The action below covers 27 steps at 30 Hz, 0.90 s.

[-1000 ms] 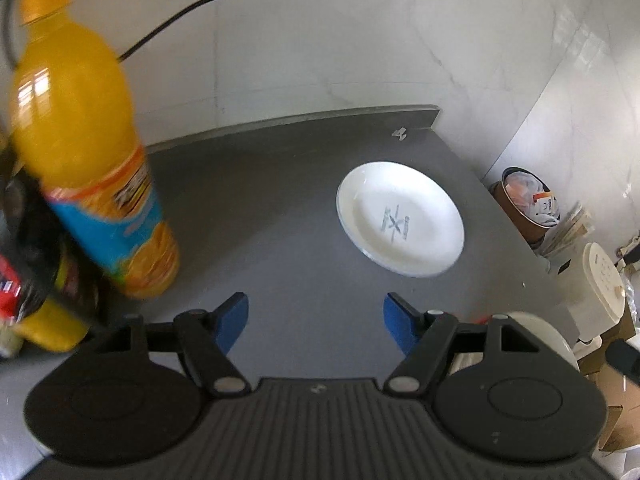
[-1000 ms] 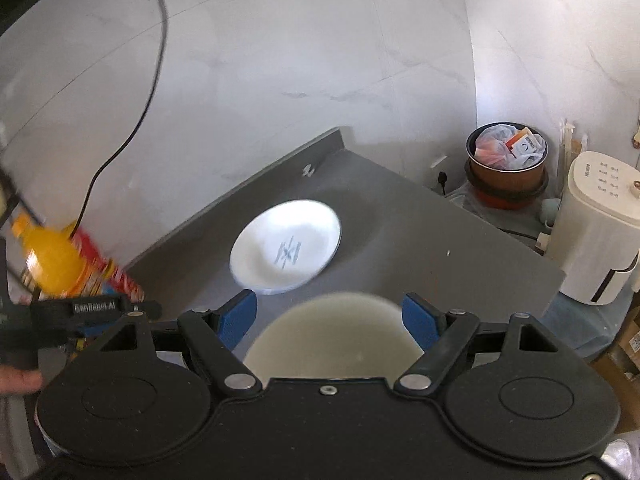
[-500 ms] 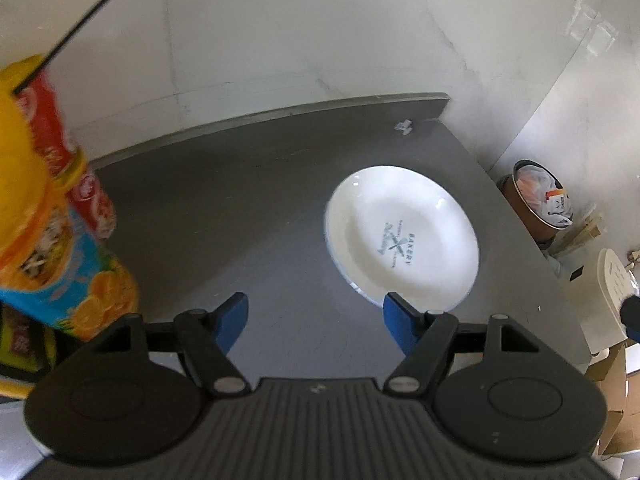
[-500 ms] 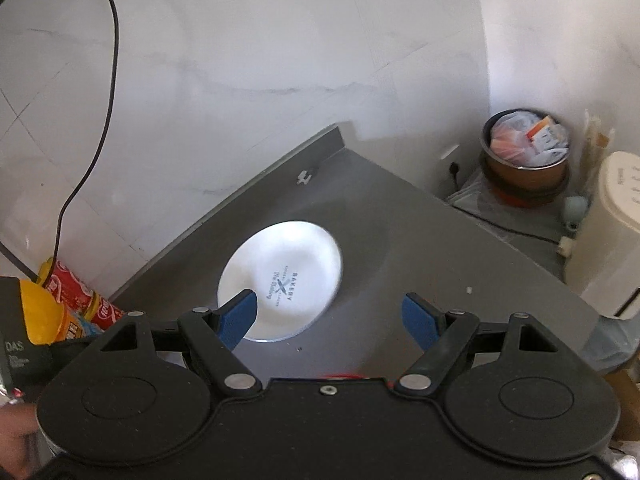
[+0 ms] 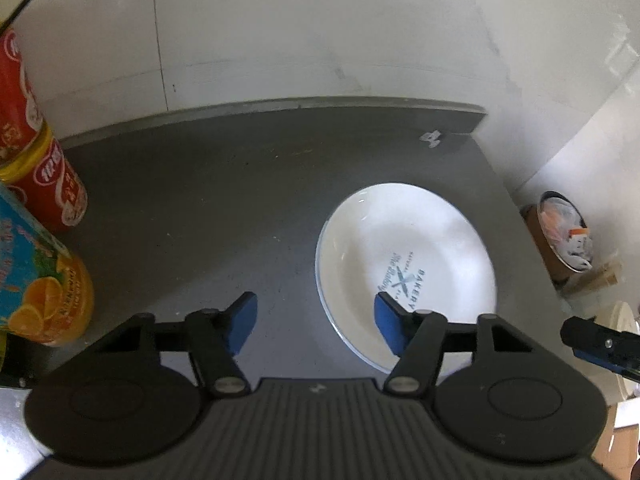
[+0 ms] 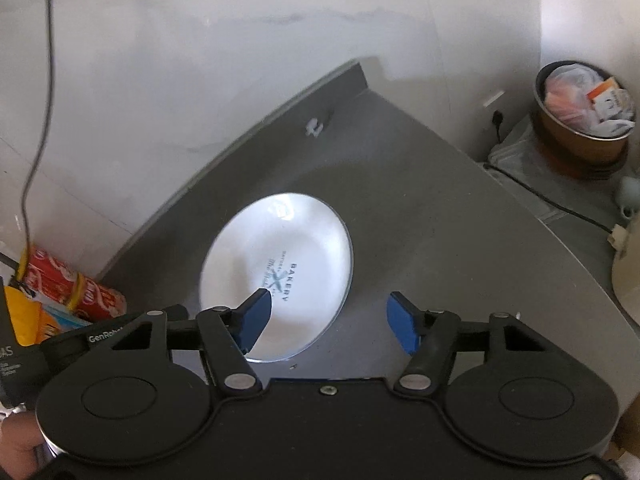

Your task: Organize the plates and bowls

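- A white plate [image 5: 404, 256] with a thin blue rim and the word BAKERY printed in its middle lies flat on the grey table [image 5: 208, 200], toward the table's far right corner by the marble wall [image 5: 320, 32]
- The left claw [image 5: 316, 316] hangs above the table with its blue-padded fingers spread wide and nothing between them; its right pad overlaps the plate's near left rim in that view, but whether it touches cannot be told
- The right claw [image 6: 330, 320] is likewise spread apart and empty, and its left pad shows in front of the plate's [image 6: 280, 276] near edge
- In the left wrist view the tip of the other claw pokes in at the right edge
- At the left of the table stand an orange juice bottle [image 5: 40, 292] and red cans [image 5: 44, 176], close together and well apart from the plate
- Beyond the table's right edge, lower down, a brown bin [image 6: 584, 120] is full of rubbish
- A black cable [image 6: 38, 120] runs down the wall at the left
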Motion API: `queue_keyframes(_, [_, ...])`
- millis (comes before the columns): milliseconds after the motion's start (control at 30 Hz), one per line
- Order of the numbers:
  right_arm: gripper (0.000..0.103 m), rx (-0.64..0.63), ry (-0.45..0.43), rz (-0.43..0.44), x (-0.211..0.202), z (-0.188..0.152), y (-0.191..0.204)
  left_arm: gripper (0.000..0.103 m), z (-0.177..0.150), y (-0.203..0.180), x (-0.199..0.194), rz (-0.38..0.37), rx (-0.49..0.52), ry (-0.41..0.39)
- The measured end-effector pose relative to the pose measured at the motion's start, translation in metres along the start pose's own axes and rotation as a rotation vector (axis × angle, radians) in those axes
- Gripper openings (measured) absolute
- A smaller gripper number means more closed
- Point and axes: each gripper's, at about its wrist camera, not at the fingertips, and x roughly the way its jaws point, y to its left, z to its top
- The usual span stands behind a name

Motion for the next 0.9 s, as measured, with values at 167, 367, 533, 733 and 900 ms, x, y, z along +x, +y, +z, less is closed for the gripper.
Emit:
queue_keyframes(167, [0.063, -0.013, 0.080, 0.002, 0.036, 0.013, -0.010, 0.044, 0.001, 0.005, 0.018, 0.023, -0.072, 0.023])
queue_keyframes(367, [0.056, -0.025, 0.149, 0.021, 0.069, 0.023, -0.021, 0.026, -0.001, 0.011, 0.031, 0.050, -0.136, 0.035])
queue_keyframes(533, [0.043, -0.042, 0.176, 0.060, 0.084, 0.025, -0.025, 0.024, 0.001, 0.013, 0.034, 0.057, -0.169, 0.004])
queue_keyframes(733, [0.033, -0.029, 0.197, 0.086, 0.098, 0.028, -0.033, 0.019, 0.005, 0.010, 0.049, 0.029, -0.197, 0.021])
queue_keyframes(900, [0.020, -0.048, 0.211, 0.145, 0.104, 0.029, -0.036, 0.011, 0.004, 0.006, 0.066, -0.015, -0.240, 0.050])
